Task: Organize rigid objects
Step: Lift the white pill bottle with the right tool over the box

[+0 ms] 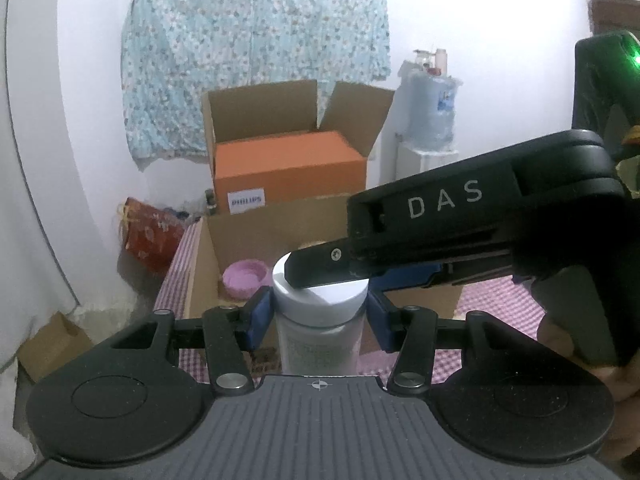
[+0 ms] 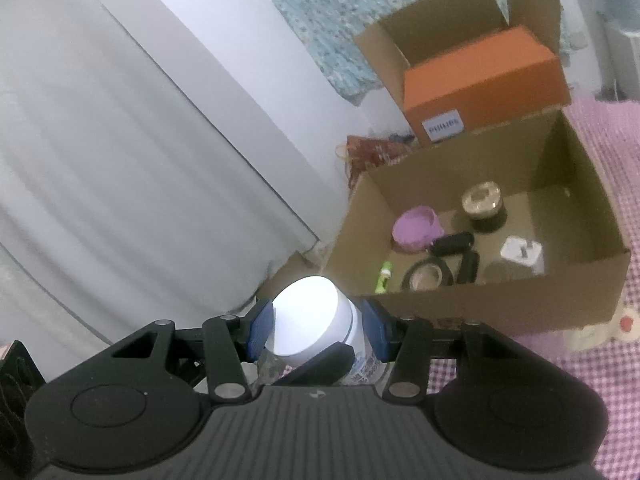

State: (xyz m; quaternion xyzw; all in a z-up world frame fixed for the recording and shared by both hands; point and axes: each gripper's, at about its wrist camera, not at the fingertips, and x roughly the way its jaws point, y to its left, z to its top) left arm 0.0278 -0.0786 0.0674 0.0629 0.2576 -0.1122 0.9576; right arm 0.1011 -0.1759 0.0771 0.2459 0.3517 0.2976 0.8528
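White plastic, smooth and round, caps the bottle clamped between the blue pads of the left gripper; the pads press its translucent, label-wrapped body just under the lid. Across the lid lies a flat black finger of the right gripper, its matte housing printed with pale letters and filling the right side of this view, a hand behind it. Past the bottle stands an open cardboard box on a pink-and-white checked cloth, with a lilac ribbed bowl inside. Behind rises a second brown carton holding an orange box, then a floral curtain and a water jug by the wall.

From the right wrist, the same bottle sits tilted between this gripper's blue pads, which close on the lid's sides, so both tools hold it at once, above the cloth and short of the box. A black finger of the other gripper crosses below the lid. The open cardboard box lies ahead to the right, holding the lilac bowl, a gold-lidded dark jar, a white square plug, a tape roll, black cylindrical pieces and a green marker. A pale folded drape fills the left.
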